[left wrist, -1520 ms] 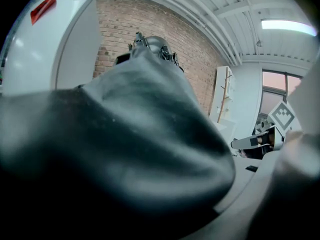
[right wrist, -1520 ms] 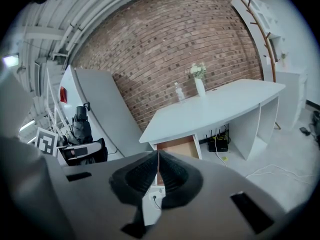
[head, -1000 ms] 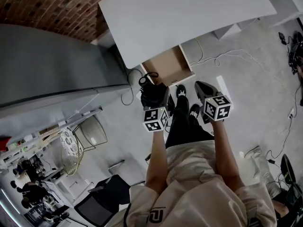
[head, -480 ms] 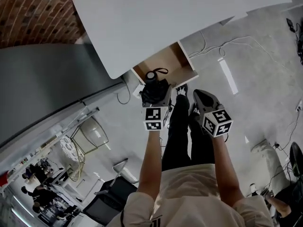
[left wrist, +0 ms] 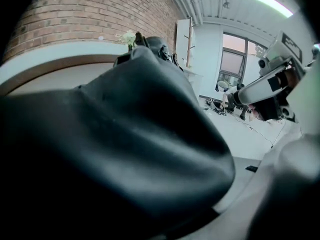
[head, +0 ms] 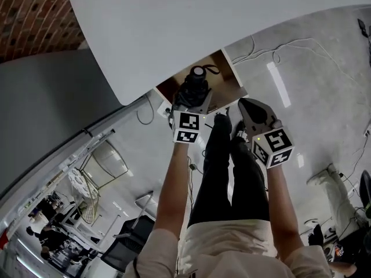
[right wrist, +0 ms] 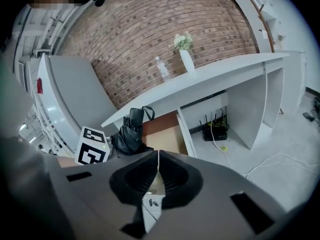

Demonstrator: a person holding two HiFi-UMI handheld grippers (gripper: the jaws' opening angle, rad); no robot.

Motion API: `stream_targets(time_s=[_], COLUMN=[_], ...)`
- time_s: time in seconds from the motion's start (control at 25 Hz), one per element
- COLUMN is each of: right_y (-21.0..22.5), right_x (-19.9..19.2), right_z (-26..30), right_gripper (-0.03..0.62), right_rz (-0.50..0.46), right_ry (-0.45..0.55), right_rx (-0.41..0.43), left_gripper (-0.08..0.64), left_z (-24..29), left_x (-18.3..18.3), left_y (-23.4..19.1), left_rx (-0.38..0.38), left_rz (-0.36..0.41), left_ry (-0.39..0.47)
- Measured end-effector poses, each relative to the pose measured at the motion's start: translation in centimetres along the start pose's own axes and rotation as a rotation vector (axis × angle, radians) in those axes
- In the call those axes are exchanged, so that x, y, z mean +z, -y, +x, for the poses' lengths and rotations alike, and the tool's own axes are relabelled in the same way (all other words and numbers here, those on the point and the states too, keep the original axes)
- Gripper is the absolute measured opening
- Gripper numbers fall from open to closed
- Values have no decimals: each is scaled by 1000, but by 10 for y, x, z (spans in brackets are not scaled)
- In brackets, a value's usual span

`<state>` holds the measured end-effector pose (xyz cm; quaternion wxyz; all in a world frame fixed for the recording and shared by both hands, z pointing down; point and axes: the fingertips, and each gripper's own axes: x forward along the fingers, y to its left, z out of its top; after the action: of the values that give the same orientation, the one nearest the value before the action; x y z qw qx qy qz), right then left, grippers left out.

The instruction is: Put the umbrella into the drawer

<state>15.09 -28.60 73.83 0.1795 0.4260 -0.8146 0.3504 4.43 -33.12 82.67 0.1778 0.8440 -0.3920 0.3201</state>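
Note:
In the head view my left gripper (head: 192,101) is shut on a black folded umbrella (head: 195,88), whose handle and wrist strap point away over the open drawer (head: 227,79). That drawer has a brown inside and sticks out from under the white desk (head: 191,22). Dark umbrella fabric (left wrist: 125,134) fills the left gripper view and hides the jaws. My right gripper (head: 247,105) hangs to the right, just short of the drawer's front, with nothing in it. In the right gripper view its jaws (right wrist: 158,165) are pressed together, with the umbrella (right wrist: 131,129) and drawer (right wrist: 167,136) beyond.
A white vase with flowers (right wrist: 185,54) and a clear bottle (right wrist: 161,69) stand on the desk against the brick wall. A router (right wrist: 212,131) sits under the desk. Cables (head: 278,54) trail on the floor. The person's legs and shoes (head: 222,119) are below the drawer front.
The left gripper has carried the umbrella forward, from in front of the drawer to above its inside. The right gripper has followed, staying shut. The desk now looms nearer.

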Motion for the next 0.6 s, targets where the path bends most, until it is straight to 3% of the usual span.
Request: stream_targets(time_s=[0.24,0.44,0.6], right_y=[7,2,5], right_x=[-8,-5,6], right_z=[18,44,54], right_gripper=[69,69,69], right_rz=[-39,-194,-145], right_ry=[-48,-106,-73], right_rx=[18,3,-16], left_gripper=[267,267,267], left_z=[48,76,93], left_x=[-29,-46,-50], left_y=[-9,-27,-28], left_rx=[-35,-63,-83], left_rz=[-6,-2,0], left_ry=[-77,-148,-159])
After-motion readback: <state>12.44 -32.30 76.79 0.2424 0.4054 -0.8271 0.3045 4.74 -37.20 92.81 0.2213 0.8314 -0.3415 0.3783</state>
